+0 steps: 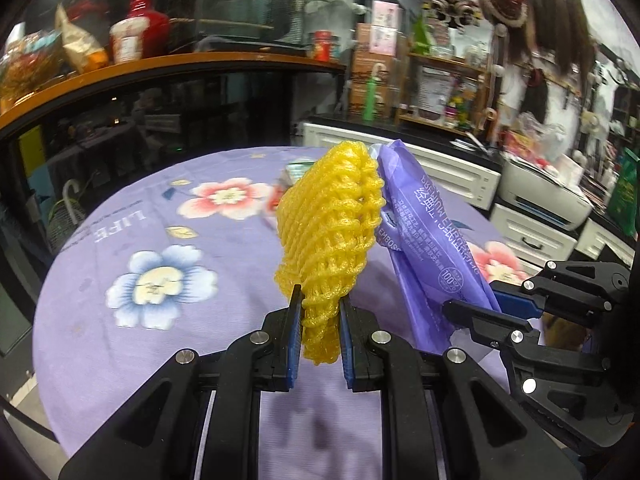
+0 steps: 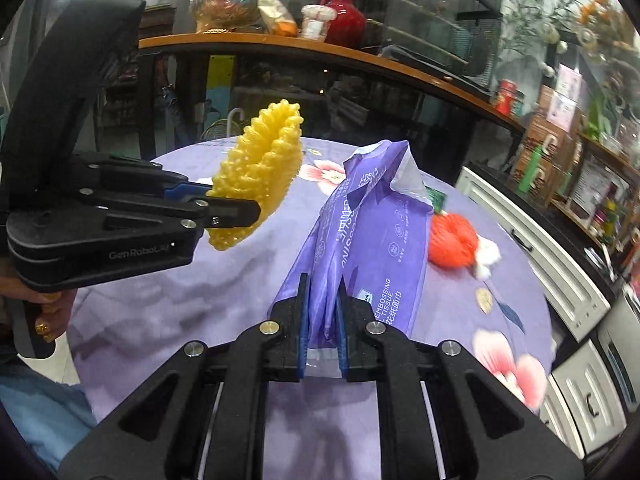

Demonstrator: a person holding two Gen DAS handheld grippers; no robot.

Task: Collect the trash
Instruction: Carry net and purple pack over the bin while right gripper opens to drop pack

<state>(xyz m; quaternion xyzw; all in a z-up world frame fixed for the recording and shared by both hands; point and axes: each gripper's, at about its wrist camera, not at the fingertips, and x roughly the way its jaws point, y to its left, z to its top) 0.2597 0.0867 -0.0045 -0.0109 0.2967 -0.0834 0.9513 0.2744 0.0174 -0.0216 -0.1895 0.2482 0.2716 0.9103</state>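
My left gripper is shut on a yellow foam fruit net and holds it above the table. It also shows in the right wrist view, pinched by the left gripper. My right gripper is shut on a purple plastic tissue wrapper, held upright with its open mouth up. The wrapper also shows in the left wrist view, just right of the net, with the right gripper at its lower end.
A round table with a purple flowered cloth lies below both grippers. An orange foam net and white scraps lie on it at the right. A small green packet lies behind. White drawers stand at the right.
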